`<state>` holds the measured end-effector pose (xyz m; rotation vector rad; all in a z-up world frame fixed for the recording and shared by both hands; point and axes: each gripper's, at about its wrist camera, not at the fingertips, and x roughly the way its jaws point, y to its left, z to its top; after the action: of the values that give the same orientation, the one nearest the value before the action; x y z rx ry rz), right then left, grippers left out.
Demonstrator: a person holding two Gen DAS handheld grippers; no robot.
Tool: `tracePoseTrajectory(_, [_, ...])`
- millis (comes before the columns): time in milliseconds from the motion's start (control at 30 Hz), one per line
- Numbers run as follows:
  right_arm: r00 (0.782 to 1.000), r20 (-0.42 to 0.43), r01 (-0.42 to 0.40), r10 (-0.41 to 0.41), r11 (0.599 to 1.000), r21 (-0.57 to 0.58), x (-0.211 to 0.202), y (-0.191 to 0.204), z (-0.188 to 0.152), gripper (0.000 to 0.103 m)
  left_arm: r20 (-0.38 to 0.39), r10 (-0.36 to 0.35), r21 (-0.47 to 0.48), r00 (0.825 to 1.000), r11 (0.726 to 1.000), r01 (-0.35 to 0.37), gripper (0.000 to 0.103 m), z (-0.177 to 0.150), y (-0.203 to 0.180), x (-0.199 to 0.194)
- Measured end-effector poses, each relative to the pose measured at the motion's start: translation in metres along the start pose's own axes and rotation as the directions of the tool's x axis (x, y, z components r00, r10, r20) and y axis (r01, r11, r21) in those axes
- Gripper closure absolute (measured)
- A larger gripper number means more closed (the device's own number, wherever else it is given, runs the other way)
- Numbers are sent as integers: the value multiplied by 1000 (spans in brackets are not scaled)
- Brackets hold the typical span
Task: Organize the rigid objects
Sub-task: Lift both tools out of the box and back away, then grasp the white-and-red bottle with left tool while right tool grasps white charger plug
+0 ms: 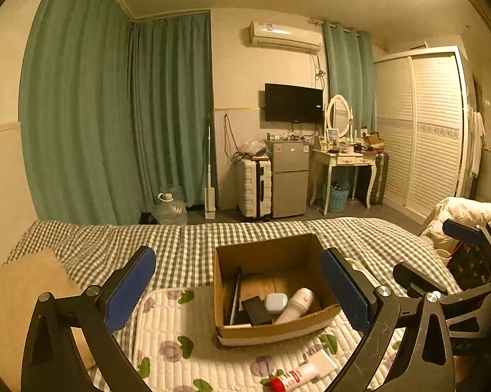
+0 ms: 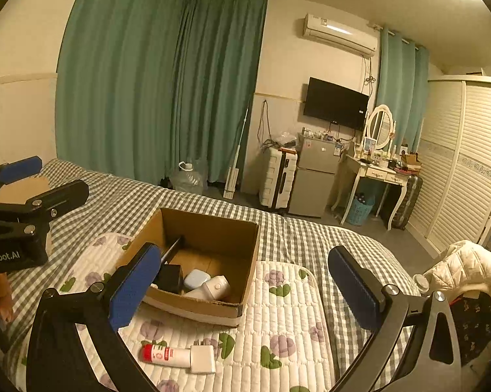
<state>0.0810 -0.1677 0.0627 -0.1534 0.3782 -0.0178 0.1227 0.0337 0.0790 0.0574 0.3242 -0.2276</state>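
Cardboard box: it sat open-topped on the flowered quilted pad near the middle of the bed, where I judged either claw could reach into it.
Inside the box: a white earbud-style case, a pale cylindrical device, a black block and a thin dark slab leaning on its left wall, apparently already sorted.
Left outside: a red-capped tube and a white charger block lay touching on the pad, just beside the box's near wall; I judged them next to go.
My left claw: jaws wide, nothing between the pads, raised before the box.
My right claw: equally wide and empty, above the pad.
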Motion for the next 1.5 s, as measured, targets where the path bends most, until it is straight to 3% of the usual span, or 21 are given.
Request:
tracePoseTrajectory(533, [1000, -3, -13, 13, 1000, 0, -22, 1, -54, 0, -27, -47, 18, 999, 999, 48, 2, -48, 2, -15])
tracePoseTrajectory(833, [996, -83, -26, 26, 1000, 6, 7, 0, -95, 0, -133, -70, 64, 989, 995, 79, 9, -88, -16, 21])
tracePoseTrajectory(933, [990, -138, -38, 39, 999, 10, 20, -2, -112, 0, -201, -119, 84, 972, 987, 138, 9, -106, -23, 40])
tracePoseTrajectory(1200, [968, -246, -52, 53, 999, 7, 53, -5, -159, 0, -348, -134, 161, 928, 967, 200, 9, -154, -43, 83])
tracePoseTrajectory(1333, [955, -291, -59, 61, 998, 17, 71, -6, -175, 0, -447, -147, 170, 883, 954, 245, 9, -181, -53, 108])
tracePoseTrajectory(1500, [935, -345, -72, 79, 997, 33, 92, -8, -190, 0, -522, -136, 236, 842, 926, 296, 9, -203, -67, 131])
